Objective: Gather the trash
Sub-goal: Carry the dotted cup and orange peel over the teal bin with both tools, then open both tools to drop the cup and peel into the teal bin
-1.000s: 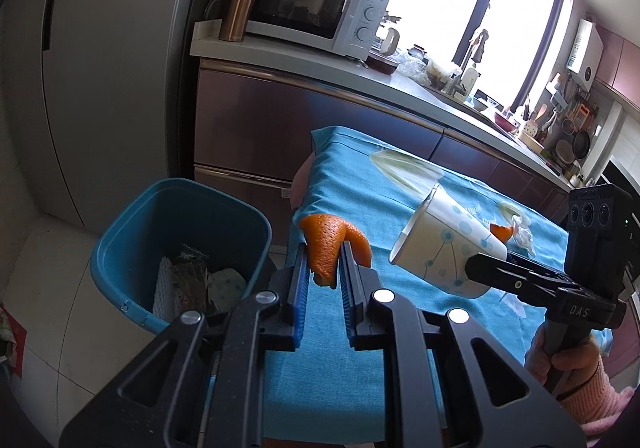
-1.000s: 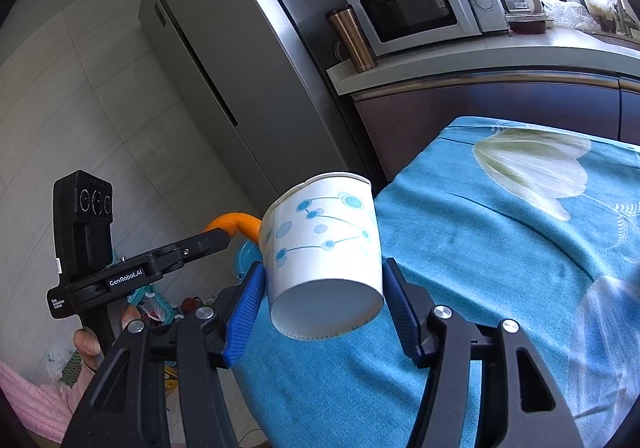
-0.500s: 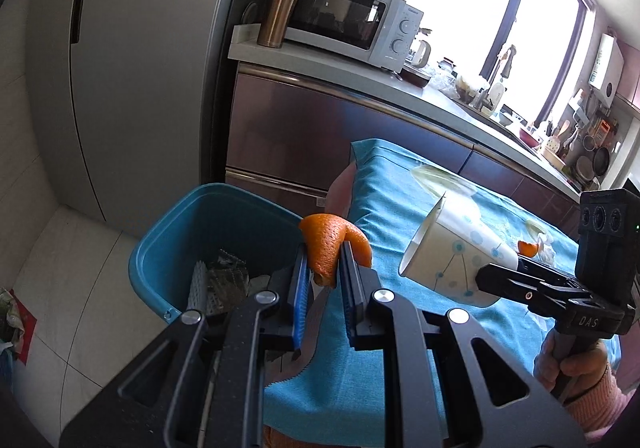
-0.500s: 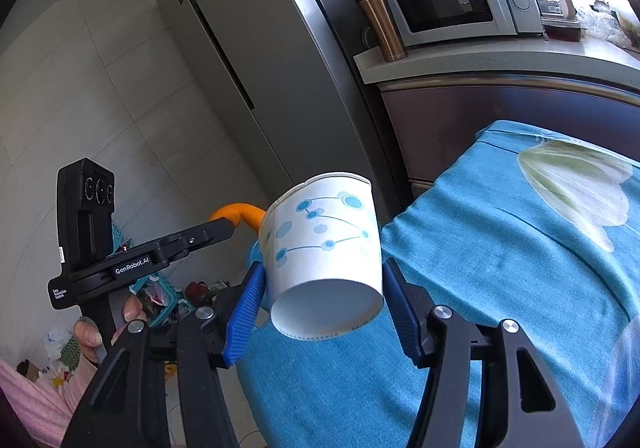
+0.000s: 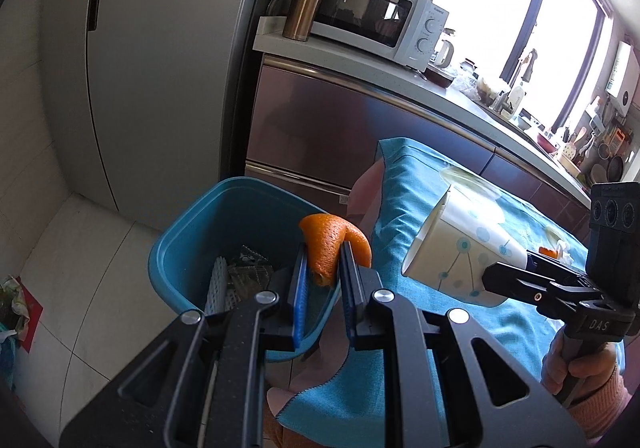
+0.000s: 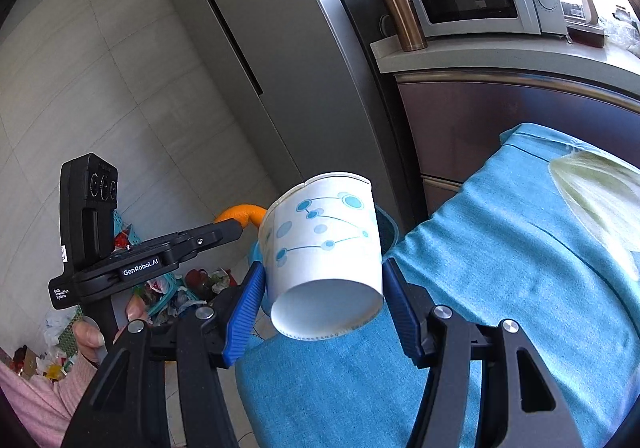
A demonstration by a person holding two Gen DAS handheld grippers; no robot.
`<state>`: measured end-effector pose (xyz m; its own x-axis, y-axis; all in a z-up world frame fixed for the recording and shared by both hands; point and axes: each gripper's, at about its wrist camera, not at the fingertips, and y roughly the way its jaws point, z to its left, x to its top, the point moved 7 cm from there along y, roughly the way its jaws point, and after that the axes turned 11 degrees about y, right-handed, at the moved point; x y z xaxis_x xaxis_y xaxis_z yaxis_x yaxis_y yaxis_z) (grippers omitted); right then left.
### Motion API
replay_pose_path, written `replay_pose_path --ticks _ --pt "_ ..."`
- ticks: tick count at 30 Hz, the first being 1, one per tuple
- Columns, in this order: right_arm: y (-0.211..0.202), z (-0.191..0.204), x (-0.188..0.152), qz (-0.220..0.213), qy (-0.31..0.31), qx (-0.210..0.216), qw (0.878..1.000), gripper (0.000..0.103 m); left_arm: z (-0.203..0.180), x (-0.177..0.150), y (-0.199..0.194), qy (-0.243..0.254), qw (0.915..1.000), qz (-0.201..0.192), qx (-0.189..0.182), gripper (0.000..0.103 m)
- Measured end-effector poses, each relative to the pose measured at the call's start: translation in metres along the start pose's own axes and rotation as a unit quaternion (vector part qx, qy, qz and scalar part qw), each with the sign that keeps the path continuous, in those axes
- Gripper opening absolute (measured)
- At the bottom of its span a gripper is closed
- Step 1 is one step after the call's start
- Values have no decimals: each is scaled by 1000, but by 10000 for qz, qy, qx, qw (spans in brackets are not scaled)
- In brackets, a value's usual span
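Both loads had drifted toward the blue bin [image 5: 192,248]: the left hand-held gripper [image 5: 323,276] stayed clamped on the orange peel [image 5: 326,244], the right hand-held gripper [image 6: 322,302] on the paper cup [image 6: 324,244], so dropping seemed near.

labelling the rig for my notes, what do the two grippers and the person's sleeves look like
Both grippers are black angular frames with silver pivot bolts and ribbed blue pads. The left gripper reads "GenRobot.AI" in white; the right gripper is marked "DAS". Each carries a black box with three round lenses. The sleeves are pink knit.
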<state>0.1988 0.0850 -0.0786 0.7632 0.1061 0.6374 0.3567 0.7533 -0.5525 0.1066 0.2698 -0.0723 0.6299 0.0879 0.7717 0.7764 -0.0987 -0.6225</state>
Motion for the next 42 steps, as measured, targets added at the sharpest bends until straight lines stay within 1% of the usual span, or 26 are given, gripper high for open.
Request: replay_pose_path --ticks 14,26,35,42 --pt "26 8 1 261 -99 -7 9996 58 14 -1 11 -94 9998 87 137 15" --pt "50 12 3 472 -212 -128 9986 58 29 -5 23 -212 9990 199 334 16" --pt "82 11 9 772 -237 -270 9964 58 46 -11 43 -347 9973 389 527 16" --pt "108 12 12 1033 -242 -383 9936 58 51 -14 61 -344 9960 522 633 16"
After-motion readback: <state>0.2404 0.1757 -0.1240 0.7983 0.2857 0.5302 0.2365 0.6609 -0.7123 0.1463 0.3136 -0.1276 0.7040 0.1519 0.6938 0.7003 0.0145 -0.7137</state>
